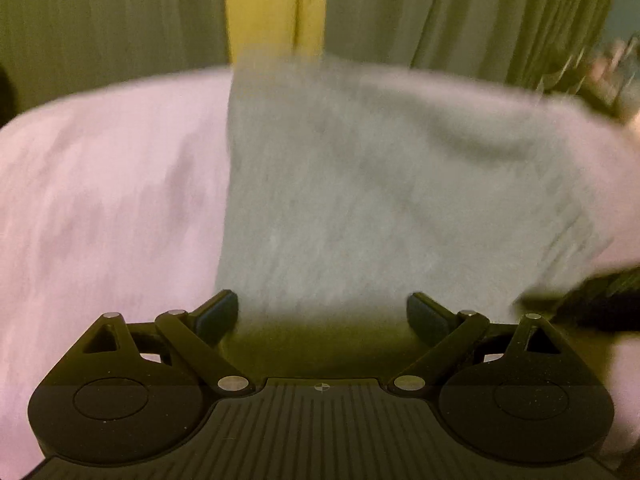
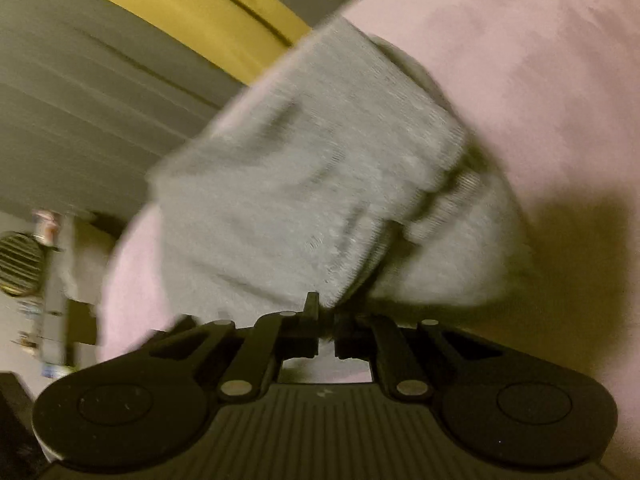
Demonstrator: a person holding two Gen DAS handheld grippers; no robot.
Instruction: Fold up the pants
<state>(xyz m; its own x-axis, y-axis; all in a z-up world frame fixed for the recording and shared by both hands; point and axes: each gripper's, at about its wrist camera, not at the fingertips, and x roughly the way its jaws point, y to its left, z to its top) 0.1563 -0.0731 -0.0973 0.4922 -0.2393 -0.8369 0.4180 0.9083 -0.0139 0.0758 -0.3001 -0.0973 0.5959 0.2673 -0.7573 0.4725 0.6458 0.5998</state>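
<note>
Lying across the pink bedspread (image 1: pixel 100 208), the grey pants (image 1: pixel 360 184) reach to its far edge, where grey curtains (image 1: pixel 460 12) hang. The left gripper (image 1: pixel 322 314) hovers at the cloth's near edge, fingers spread wide and empty. The right gripper (image 2: pixel 326 326) is pinched tight on a folded corner of the pants (image 2: pixel 288 184); both views are motion-blurred.

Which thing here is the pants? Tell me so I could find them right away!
Look for the big pale pink bed sheet in front of the grey-green curtains. The pants lie on it as a soft grey, fuzzy knit bundle, partly folded. They are the only grey cloth on the pink, and the right gripper pinches their edge.
</note>
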